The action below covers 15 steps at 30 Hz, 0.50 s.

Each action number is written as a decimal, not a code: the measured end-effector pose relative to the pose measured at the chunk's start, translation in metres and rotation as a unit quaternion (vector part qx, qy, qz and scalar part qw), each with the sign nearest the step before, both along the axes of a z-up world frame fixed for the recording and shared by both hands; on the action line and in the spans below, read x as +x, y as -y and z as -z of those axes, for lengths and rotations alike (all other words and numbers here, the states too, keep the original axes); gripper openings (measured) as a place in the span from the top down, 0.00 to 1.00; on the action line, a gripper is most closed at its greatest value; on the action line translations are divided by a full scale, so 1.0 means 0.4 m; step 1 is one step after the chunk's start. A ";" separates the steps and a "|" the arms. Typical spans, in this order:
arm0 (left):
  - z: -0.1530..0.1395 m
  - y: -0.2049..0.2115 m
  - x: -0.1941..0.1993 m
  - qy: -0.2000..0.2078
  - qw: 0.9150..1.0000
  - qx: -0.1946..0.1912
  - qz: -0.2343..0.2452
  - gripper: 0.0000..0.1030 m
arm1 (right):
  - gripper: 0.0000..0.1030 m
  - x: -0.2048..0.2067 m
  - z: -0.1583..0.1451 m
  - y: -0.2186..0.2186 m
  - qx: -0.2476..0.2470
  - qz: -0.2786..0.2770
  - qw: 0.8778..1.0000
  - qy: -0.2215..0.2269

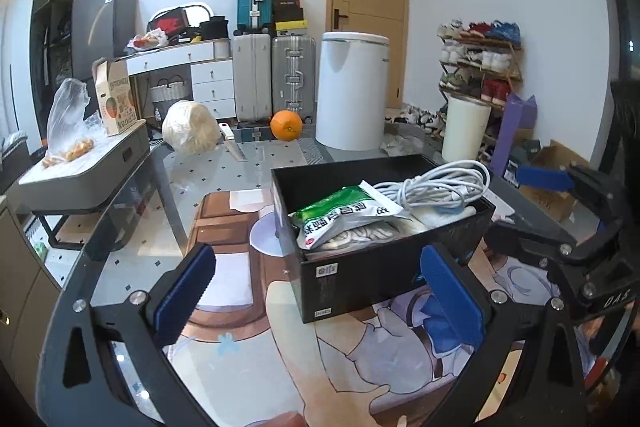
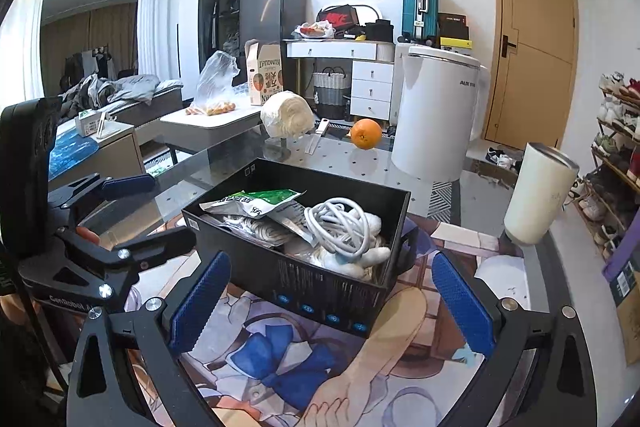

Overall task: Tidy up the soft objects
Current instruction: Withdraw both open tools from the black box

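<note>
Soft objects sit packed in the black box (image 1: 384, 259) straight ahead between both released claws, left claw (image 1: 320, 301) and right claw (image 2: 332, 307), neither holding anything.

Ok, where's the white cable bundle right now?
The white cable bundle lies inside the black box, on its right half in both wrist views, beside the green packet and on top of white soft items.
</note>
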<state>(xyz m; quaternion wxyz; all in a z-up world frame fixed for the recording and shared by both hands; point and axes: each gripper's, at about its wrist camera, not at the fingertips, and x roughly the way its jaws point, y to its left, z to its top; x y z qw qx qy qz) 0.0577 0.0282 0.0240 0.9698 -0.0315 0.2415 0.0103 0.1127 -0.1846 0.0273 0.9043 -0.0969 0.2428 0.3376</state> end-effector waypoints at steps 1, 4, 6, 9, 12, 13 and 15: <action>0.001 -0.005 -0.002 0.006 1.000 -0.003 -0.004 0.00 | 0.01 -0.002 0.004 -0.001 0.002 0.001 1.000 -0.002; 0.002 -0.018 -0.003 0.012 1.000 -0.009 -0.015 0.00 | 0.01 -0.001 0.012 0.001 0.011 0.007 1.000 -0.002; -0.001 -0.028 -0.002 0.017 1.000 -0.020 -0.015 0.00 | 0.01 -0.002 0.017 0.000 0.012 0.012 1.000 0.000; 0.000 -0.040 -0.001 0.020 0.999 -0.031 -0.019 0.00 | 0.01 0.003 0.022 0.002 0.016 0.014 1.000 0.001; 0.001 -0.042 0.000 0.022 0.999 -0.034 -0.020 0.00 | 0.01 0.005 0.024 0.002 0.020 0.015 1.000 0.000; 0.003 -0.041 -0.002 0.022 0.999 -0.034 -0.020 0.00 | 0.01 0.003 0.026 0.003 0.021 0.017 1.000 0.003; 0.004 -0.041 -0.002 0.020 0.999 -0.032 -0.022 0.00 | 0.01 0.003 0.033 0.004 0.023 0.019 1.000 0.004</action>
